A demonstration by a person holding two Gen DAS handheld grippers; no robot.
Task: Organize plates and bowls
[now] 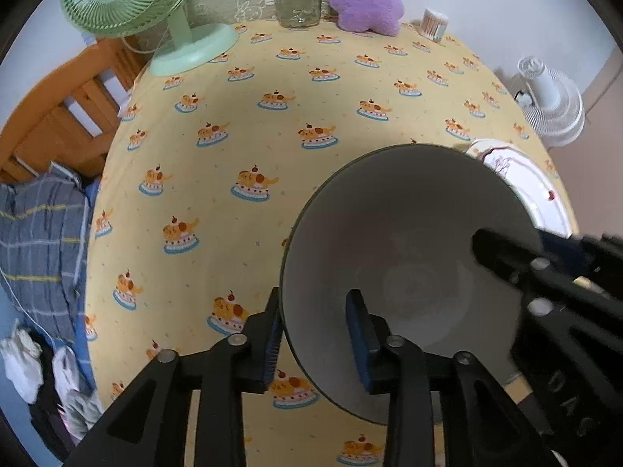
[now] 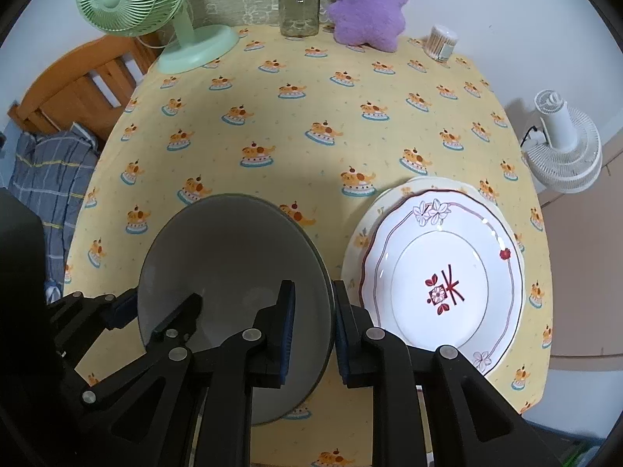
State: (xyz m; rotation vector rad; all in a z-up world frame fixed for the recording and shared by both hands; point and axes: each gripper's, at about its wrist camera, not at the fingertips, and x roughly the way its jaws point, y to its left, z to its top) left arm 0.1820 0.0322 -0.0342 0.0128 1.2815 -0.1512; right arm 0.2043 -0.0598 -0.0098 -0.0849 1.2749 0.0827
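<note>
Grey bowl (image 2: 233, 268) sits on the yellow tablecloth (image 2: 311, 116), mouth up, just left of the plate stack (image 2: 440, 284) (white floral plate on a cream one) near the table's front-right; no real long axis since it's round, axis of symmetry roughly vertical, rim looks a bit tilted but fisheye makes that hard to call. Left gripper (image 1: 315, 334) straddles the bowl's left rim, one finger outside, one inside; inner pad stands clear of the wall, so it reads as released, not clamping. Right gripper (image 2: 313, 330) straddles the right rim the same way; outer pad close to the wall, inner pad w/ a visible gap, so prob. let go too, though contact on the outer side is hard to rule out. Judgement: bowl seems set down, step in hand is letting go cleanly; best to widen both jaws evenly, then lift straight up along the fingers so neither pad drags the rim or tips the bowl toward the plates; keep right gripper's outer finger off the plate edge, which is near it.
</note>
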